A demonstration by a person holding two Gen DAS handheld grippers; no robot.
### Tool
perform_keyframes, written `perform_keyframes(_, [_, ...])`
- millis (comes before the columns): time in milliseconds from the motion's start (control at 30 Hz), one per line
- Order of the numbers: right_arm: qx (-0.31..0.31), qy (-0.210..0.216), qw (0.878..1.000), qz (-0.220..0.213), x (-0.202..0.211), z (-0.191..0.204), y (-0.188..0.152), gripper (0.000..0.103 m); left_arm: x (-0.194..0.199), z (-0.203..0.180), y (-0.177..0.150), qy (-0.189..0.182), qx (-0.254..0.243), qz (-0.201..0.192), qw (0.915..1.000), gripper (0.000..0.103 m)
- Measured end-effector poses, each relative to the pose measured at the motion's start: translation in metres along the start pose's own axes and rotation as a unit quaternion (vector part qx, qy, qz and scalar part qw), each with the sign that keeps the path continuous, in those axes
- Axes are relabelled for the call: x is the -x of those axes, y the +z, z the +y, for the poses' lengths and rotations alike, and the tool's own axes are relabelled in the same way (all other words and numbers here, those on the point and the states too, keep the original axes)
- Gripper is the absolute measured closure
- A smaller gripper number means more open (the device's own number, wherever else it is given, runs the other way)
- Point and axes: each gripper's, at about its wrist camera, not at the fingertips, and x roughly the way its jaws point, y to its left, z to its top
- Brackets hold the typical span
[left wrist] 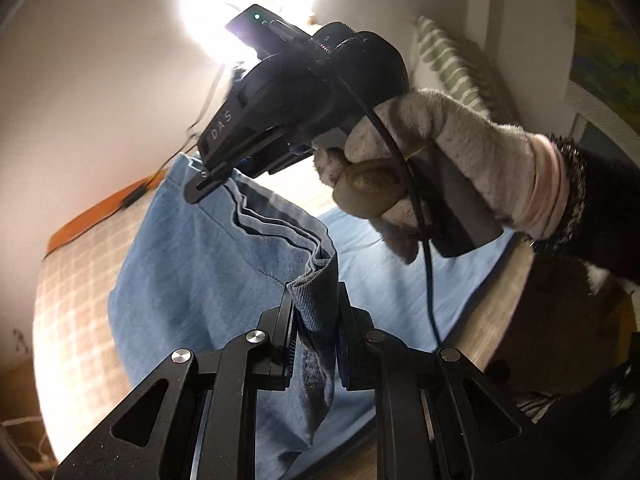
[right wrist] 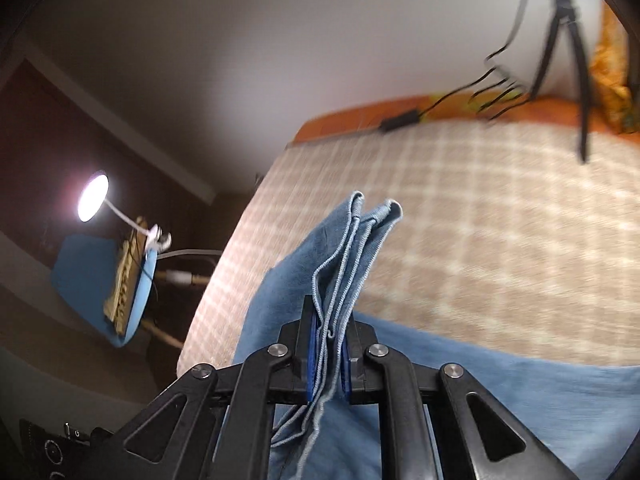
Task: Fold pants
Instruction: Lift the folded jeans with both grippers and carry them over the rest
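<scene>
Soft blue denim pants (left wrist: 208, 280) hung over the checked bed (right wrist: 480, 240); left gripper (left wrist: 314, 312) and right gripper (right wrist: 330, 344) each clamped stacked hem edges.

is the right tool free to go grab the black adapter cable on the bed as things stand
Probably not yet. The right tool is shut on the stacked hems of the blue pants, so it would have to let go first. The cable lies at the far edge of the checked bedcover, with nothing blocking the way.

Matt blue denim pants (left wrist: 192, 280), checked woven bedcover (right wrist: 480, 220), fuzzy grey glove (left wrist: 460, 148)
</scene>
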Motion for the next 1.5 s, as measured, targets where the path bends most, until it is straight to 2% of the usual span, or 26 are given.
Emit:
perform_keyframes(167, [-0.006, -0.021, 0.999, -0.032, 0.056, -0.03, -0.004, 0.096, -0.021, -0.025, 0.027, -0.052, 0.008, -0.004, 0.9986, 0.089])
perform_keyframes(367, [-0.022, -0.043, 0.997, -0.061, 0.111, -0.071, -0.014, 0.096, -0.046, -0.066, 0.055, -0.093, -0.02, -0.01, 0.9954, 0.089])
perform_keyframes(533, [-0.039, -0.063, 0.995, -0.071, 0.144, -0.113, -0.029, 0.096, -0.068, -0.09, 0.062, -0.127, -0.022, -0.008, 0.9916, 0.089])
perform_keyframes(700, [-0.051, -0.074, 0.993, -0.074, 0.162, -0.142, -0.042, 0.096, -0.093, -0.116, 0.067, -0.147, -0.022, -0.004, 0.9889, 0.089])
perform_keyframes(1067, [-0.063, -0.085, 0.991, -0.081, 0.184, -0.172, -0.058, 0.096, -0.106, -0.147, 0.071, -0.154, -0.04, 0.0, 0.9872, 0.089])
perform_keyframes(1500, [-0.086, -0.126, 0.983, -0.099, 0.243, -0.215, -0.076, 0.096, -0.126, -0.192, 0.093, -0.201, -0.064, -0.009, 0.9775, 0.089])
